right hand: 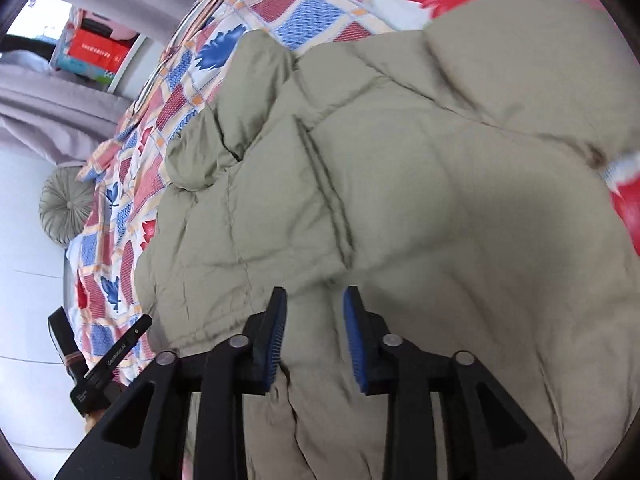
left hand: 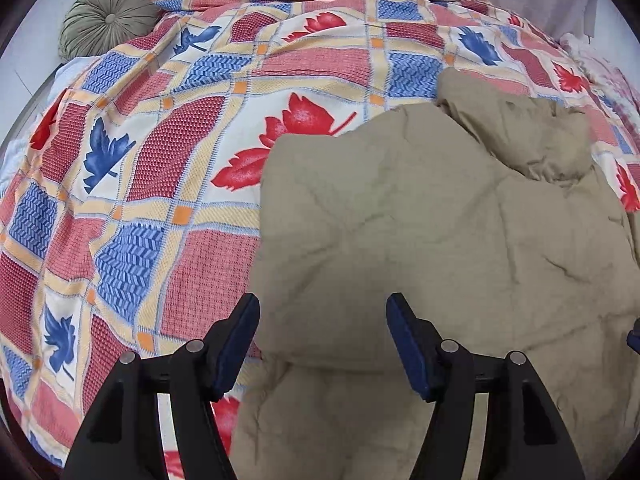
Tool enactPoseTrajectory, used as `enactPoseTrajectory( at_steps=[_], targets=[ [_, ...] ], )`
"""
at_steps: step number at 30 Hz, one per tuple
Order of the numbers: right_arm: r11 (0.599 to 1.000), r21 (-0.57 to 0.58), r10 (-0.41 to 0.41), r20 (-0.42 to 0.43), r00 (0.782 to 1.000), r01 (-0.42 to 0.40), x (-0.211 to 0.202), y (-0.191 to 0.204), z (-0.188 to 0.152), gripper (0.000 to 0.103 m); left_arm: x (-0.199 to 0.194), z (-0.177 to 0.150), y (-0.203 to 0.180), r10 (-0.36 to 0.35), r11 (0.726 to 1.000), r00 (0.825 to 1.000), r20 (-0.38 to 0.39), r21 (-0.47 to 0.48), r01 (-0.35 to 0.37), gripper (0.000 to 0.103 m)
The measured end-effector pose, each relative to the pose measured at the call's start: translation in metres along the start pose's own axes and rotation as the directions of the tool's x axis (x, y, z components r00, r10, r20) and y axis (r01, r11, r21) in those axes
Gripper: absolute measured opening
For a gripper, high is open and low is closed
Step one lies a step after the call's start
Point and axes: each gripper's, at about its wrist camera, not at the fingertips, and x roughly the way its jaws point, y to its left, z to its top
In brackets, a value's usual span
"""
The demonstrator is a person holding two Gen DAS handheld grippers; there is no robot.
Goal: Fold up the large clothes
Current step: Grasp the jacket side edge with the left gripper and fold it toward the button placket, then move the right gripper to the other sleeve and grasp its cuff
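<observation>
Just beyond the left tool [left hand: 322, 340], its fingers wide apart and empty, the khaki puffer jacket [left hand: 432, 240] lies on the quilt-covered bed [left hand: 120, 200]. The right tool [right hand: 315, 336], parted and holding nothing, hangs over the jacket's padded middle. It looks light, soft and springy (probably slippery): pinch a seamed edge. Farther off, a sleeve [right hand: 256, 92] lies bunched.
</observation>
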Motion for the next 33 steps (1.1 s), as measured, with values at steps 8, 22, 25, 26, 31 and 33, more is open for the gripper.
enactPoseTrajectory(
  at_steps=[8,22,25,26,31,33],
  targets=[
    [0.998,0.065,-0.017,-0.013,1.000,0.017,-0.048,-0.043,-0.021,0.048,-0.036,-0.034,-0.059,-0.094,0.996,0.995,-0.029,0.000,0.094,0.076],
    [0.981,0.192,0.006,0.041,0.999,-0.014,-0.107,-0.130,-0.015,0.074,-0.055,-0.055,-0.186,-0.165,0.979,0.982,-0.089,0.109,0.174,0.103],
    [0.974,0.219,0.035,0.070,0.997,-0.049,-0.120,-0.152,-0.010,0.082,-0.055,-0.059,-0.206,-0.174,0.974,0.978,-0.112,0.126,0.187,0.103],
    [0.972,0.227,0.041,0.075,0.996,-0.057,-0.123,-0.158,-0.008,0.082,-0.055,-0.061,-0.212,-0.177,0.972,0.978,-0.114,0.132,0.192,0.103],
    [0.960,0.267,0.058,0.106,0.993,-0.084,-0.137,-0.193,0.004,0.102,-0.055,-0.066,-0.239,-0.133,0.976,0.984,-0.116,0.155,0.150,0.103],
    [0.956,0.278,0.068,0.120,0.990,-0.100,-0.141,-0.205,0.009,0.103,-0.055,-0.066,-0.245,-0.126,0.977,0.985,-0.115,0.158,0.143,0.103]
  ],
)
